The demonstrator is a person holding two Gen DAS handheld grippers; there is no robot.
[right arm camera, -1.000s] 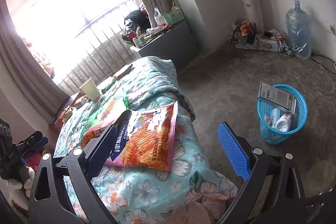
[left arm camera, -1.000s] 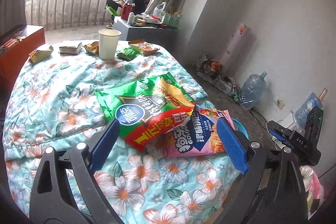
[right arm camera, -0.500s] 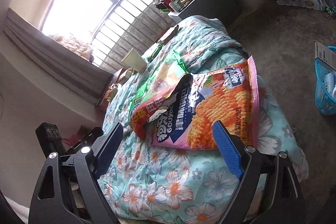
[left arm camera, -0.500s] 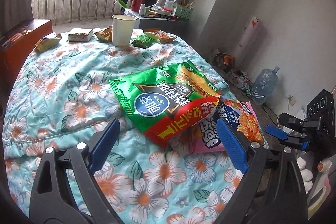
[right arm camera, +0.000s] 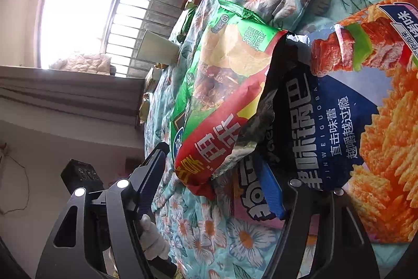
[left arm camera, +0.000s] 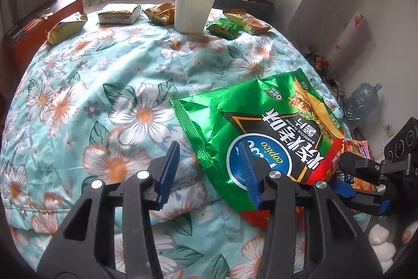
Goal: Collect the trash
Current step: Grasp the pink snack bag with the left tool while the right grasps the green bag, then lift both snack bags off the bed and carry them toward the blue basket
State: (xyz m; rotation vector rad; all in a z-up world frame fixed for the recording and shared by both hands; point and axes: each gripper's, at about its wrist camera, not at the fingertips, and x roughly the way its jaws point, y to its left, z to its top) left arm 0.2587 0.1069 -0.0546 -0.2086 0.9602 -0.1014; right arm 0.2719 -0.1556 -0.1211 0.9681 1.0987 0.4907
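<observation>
Left wrist view first. On the far left of the flowery blanket (left arm camera: 86, 101) lies a gold wrapper (left arm camera: 66, 26). Next to it sits a small flat box (left arm camera: 118, 14), then a crumpled gold bag (left arm camera: 162, 13), then a white paper cup (left arm camera: 193, 7) standing up. Just right of the cup are a little green packet (left arm camera: 224, 28) and an orange packet (left arm camera: 248, 22). None of this trash has been picked up yet.

Closer in, the left gripper (left arm camera: 209, 170) has its blue fingers apart, with nothing between them but the edge of the big green chip bag (left arm camera: 263, 130). One finger is on the blanket side and one is over the bag, so it looks ready to pinch that edge. I cannot tell if it is touching yet.

Right wrist view. The right gripper (right arm camera: 209, 179) also has its fingers apart. The red end of the green chip bag hangs between them. To the right, the blue and orange snack bag (right arm camera: 352, 122) lies partly under the green one, on the blanket.

So the job looks like it is only starting. Both big bags and all the small bits far back are still on the bed.
</observation>
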